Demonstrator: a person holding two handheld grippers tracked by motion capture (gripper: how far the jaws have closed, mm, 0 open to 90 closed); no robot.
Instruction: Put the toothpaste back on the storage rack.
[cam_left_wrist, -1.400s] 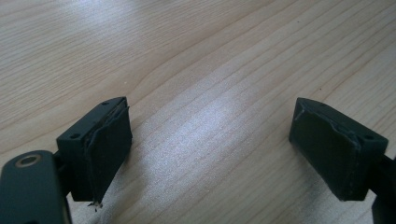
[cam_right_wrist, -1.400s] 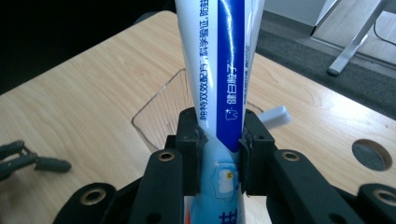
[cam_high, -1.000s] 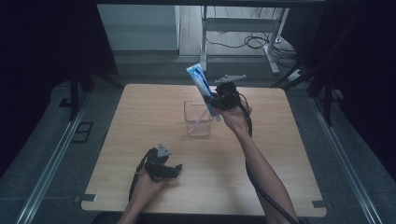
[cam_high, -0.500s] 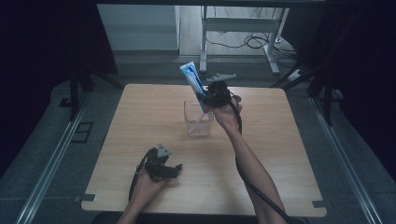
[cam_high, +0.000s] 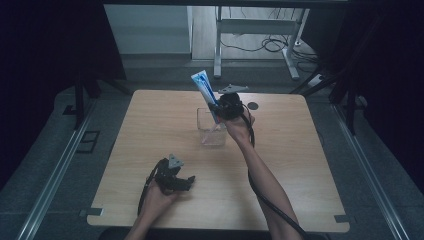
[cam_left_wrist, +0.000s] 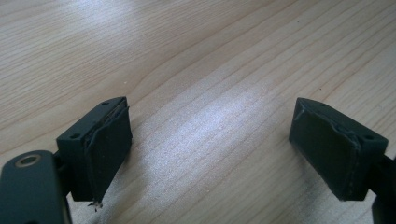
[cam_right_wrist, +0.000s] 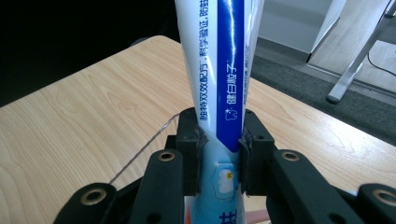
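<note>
A blue and white toothpaste tube (cam_high: 204, 92) stands tilted above a clear glass cup (cam_high: 211, 128) in the middle of the table. My right gripper (cam_high: 218, 111) is shut on the tube, and both pads press its sides in the right gripper view, tube (cam_right_wrist: 225, 88). The cup's thin rim (cam_right_wrist: 140, 154) curves just below the jaws, and the tube's lower end reaches into the cup. Near the front left of the table my left gripper (cam_high: 186, 182) rests low and open. Its two pads (cam_left_wrist: 108, 144) stand wide apart over bare wood with nothing between them.
The wooden table (cam_high: 150, 130) has bare surface on every side of the cup. A small dark round spot (cam_high: 253, 105) lies behind the right hand. Beyond the far edge stand metal desk legs (cam_high: 218, 45) and cables on the floor (cam_high: 270, 44).
The right hand has come down and a little to the left with the tube, bringing its lower end into the cup. The left gripper has stayed put.
</note>
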